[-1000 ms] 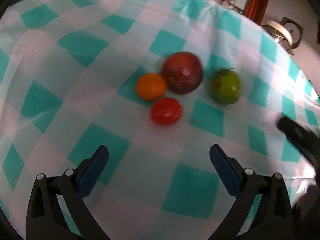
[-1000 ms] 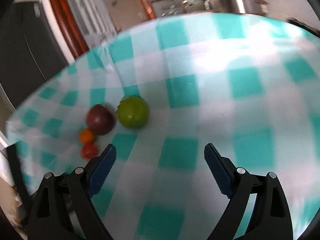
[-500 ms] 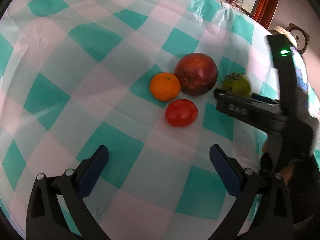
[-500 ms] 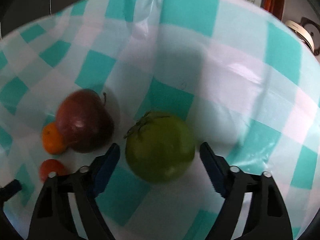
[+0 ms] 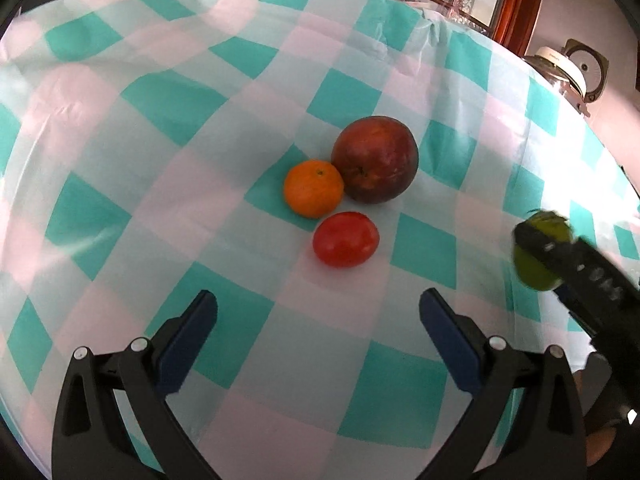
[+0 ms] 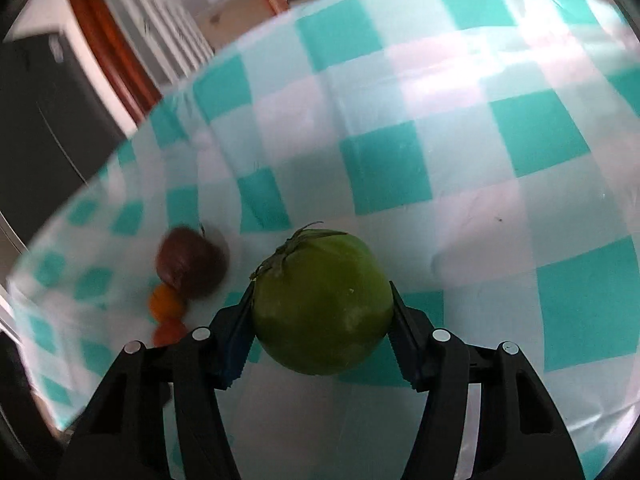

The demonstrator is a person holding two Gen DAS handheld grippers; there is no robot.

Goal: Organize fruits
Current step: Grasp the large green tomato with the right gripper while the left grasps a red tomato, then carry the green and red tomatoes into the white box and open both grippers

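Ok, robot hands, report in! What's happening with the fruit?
Right gripper closing on the green tomato, pads touching both sides. Left gripper open, empty. Apple, orange, red tomato clustered; nothing blocking.

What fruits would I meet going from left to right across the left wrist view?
Round orange mandarin → shiny red tomato → large dark red apple → green tomato at the far right, between the jaws of the right gripper, which are closing on it.
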